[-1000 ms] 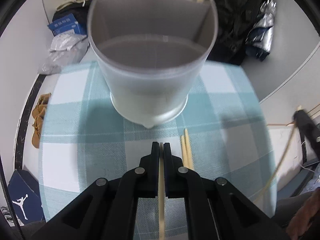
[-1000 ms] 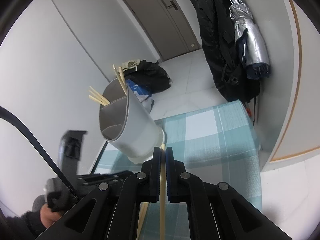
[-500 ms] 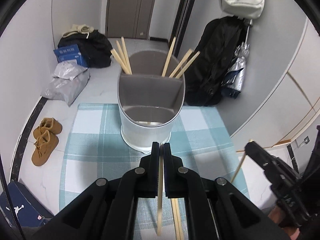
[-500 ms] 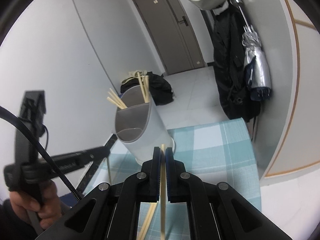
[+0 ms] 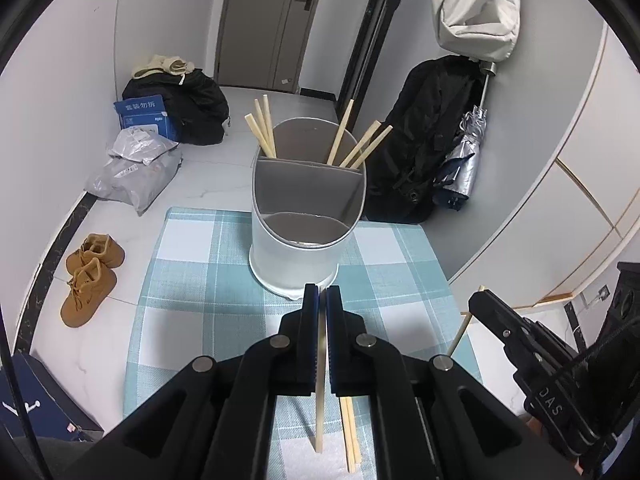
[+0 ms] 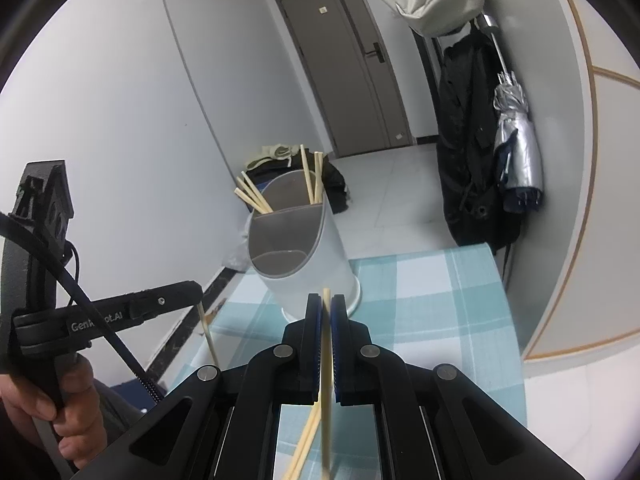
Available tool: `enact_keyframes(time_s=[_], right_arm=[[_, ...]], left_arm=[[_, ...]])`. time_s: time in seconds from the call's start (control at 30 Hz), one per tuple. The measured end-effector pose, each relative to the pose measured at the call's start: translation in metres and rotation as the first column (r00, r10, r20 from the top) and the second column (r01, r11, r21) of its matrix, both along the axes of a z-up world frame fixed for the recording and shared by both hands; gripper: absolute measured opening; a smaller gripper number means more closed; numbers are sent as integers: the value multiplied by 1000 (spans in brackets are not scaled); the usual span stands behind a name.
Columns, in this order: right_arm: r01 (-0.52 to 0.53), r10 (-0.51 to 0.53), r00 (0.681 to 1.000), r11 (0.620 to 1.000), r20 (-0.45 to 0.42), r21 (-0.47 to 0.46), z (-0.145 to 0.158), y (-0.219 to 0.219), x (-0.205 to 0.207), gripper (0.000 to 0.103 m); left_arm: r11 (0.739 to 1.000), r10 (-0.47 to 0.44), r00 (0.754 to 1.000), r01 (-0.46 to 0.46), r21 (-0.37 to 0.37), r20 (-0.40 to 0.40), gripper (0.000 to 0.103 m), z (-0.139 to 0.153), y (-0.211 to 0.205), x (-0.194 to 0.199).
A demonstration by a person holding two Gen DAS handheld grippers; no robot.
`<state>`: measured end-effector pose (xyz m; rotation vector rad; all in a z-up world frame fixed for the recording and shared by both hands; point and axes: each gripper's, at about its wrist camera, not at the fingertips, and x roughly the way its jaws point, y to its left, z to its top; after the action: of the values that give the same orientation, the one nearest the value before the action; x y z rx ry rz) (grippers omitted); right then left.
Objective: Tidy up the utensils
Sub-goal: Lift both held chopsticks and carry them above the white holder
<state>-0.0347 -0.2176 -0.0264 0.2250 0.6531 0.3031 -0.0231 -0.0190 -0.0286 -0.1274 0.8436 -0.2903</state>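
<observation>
White floor tiles, a grey door (image 5: 260, 20) and pale walls surround a small table with a blue-and-white checked cloth (image 5: 192, 280). On the far part of this cloth stands a white round plastic utensil holder (image 5: 296, 252) with a grey divider inside. Its back compartment holds several pale wooden chopsticks (image 5: 262, 128), which lean outward; the front compartment looks empty.

Nearer to the cameras, the left gripper (image 5: 322, 300) is clenched on one pale chopstick (image 5: 319, 420), which hangs below the fingers above the cloth. The right gripper (image 6: 327, 308) also grips a single wooden chopstick (image 6: 326, 420) between its closed pads. Two loose chopsticks (image 5: 350, 436) lie together on the cloth, just beside the left gripper's stick. A hand (image 6: 76, 412) holds the left tool's handle.
</observation>
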Motion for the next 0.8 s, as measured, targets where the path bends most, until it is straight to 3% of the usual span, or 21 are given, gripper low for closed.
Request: enact_keyframes(time_s=[0.23,0.8], right_arm=[[-5,4,1000,1000,24,12,9,3,-1,4],[-29,23,994,998,110,52,54,13,33,4]], left_arm=[[1000,-17,1000,17,19,1,1,9,0,-1],[997,-64,998,65,-39,23,0,57,5,31]])
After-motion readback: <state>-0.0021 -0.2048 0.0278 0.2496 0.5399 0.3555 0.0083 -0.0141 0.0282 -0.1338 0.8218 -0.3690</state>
